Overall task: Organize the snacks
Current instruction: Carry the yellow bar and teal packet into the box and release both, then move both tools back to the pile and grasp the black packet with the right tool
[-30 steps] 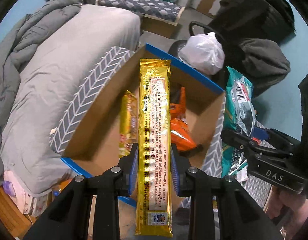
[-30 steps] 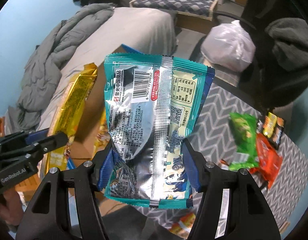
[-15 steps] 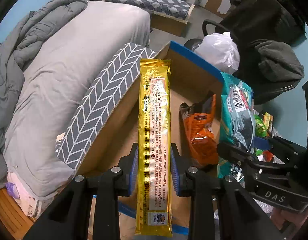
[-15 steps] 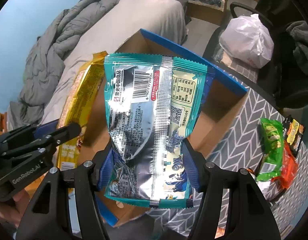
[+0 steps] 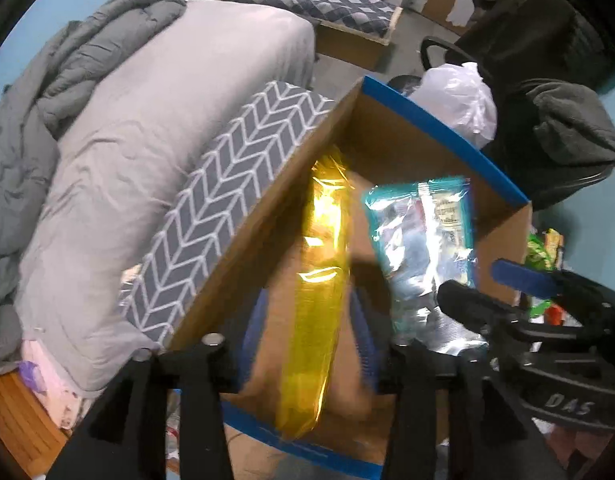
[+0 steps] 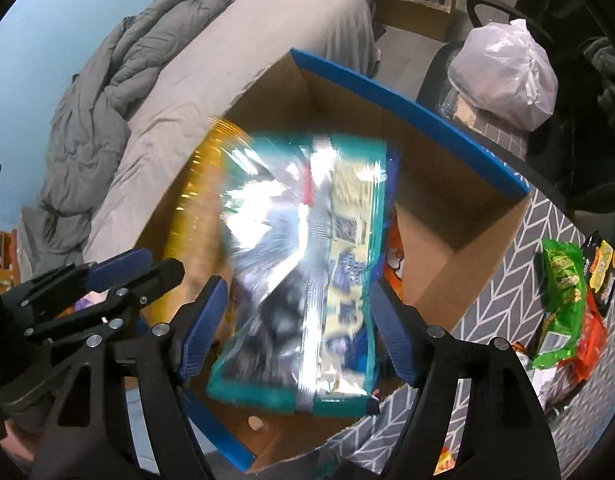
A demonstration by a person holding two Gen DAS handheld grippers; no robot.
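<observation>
Nearest the left wrist camera, the left gripper (image 5: 305, 344) has its jaws parted: they have just been opening, and the long yellow snack pack (image 5: 319, 292) sits blurred between the blue pads (image 5: 253, 340) with a gap on either side, gripped by neither. It slants over the open cardboard box (image 5: 439, 136), its far end toward the box's far corner.

Nearest the right wrist camera, the right gripper (image 6: 295, 336) likewise stands released; its jaws have just been opening, and the teal snack bag (image 6: 307, 264), smeared by motion, lies between the pads without either one pressing it, over the inside of the box. The yellow pack shows just to the left of it, and an orange packet (image 6: 393, 264) peeks out from the box floor behind the bag's right edge.

The box, blue along its rim, rests on a grey chevron-patterned tabletop (image 6: 519, 264). On the cloth to the right of the box lie a green snack bag (image 6: 563, 300), a red packet (image 6: 587, 344) and a dark packet (image 6: 603, 268).

Farther off are a bed (image 5: 167, 100) with a rumpled grey duvet (image 5: 47, 120), and a white plastic bag (image 6: 503, 72) on a dark chair.
</observation>
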